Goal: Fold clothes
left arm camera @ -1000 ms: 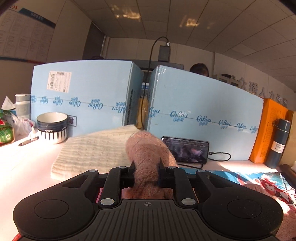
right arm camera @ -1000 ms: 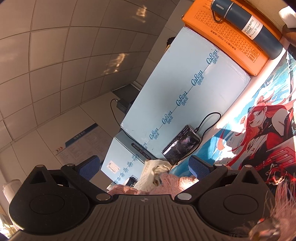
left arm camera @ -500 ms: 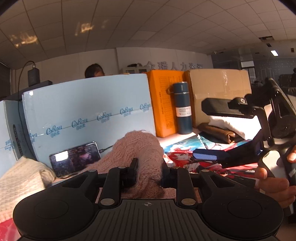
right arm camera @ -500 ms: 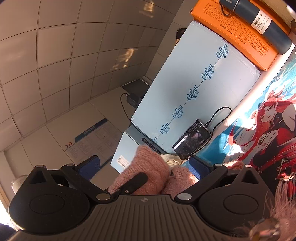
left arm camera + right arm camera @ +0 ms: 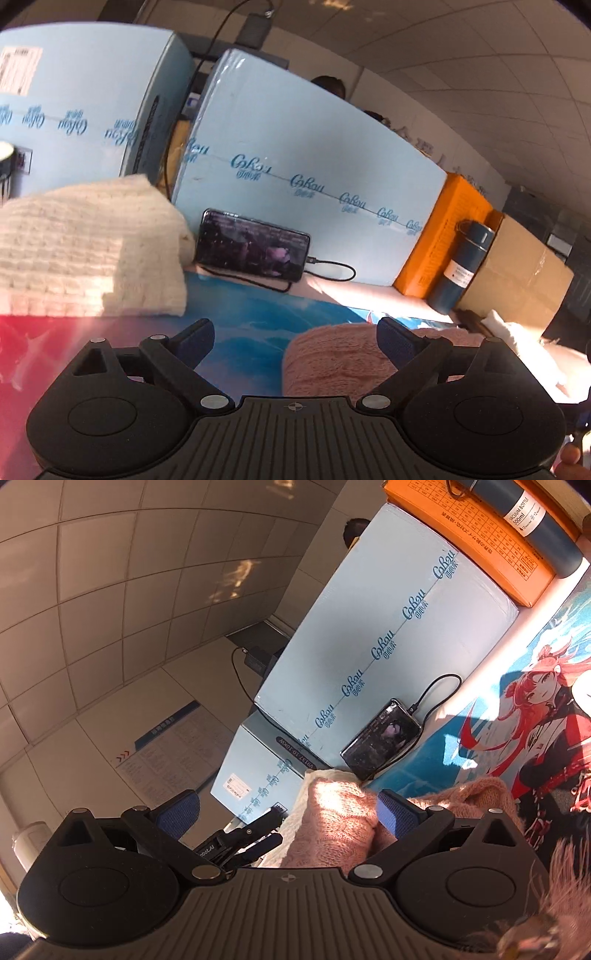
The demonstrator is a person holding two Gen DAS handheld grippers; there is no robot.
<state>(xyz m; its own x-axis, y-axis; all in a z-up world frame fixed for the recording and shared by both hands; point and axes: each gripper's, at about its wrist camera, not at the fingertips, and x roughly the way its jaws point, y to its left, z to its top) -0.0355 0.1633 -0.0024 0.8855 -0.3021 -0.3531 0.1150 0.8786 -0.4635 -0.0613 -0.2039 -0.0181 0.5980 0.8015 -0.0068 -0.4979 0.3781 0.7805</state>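
With left tongs [image 5: 295, 338] just sprung wide, gripping nothing, pink sweater [image 5: 332, 358] lies slack between jaws, toward right one. Right tongs [image 5: 288, 808] spread too, sweater between them. Risk: unheld fold slumps open.

The light blue boxes [image 5: 306, 155] carry the repeated brand "CoRou". The dark flask [image 5: 524, 513] is labelled "VACUUM BOTTLE 500ml".

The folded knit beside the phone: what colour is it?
Cream white, with a ribbed knit texture; the folded knit shows best in the left wrist view.
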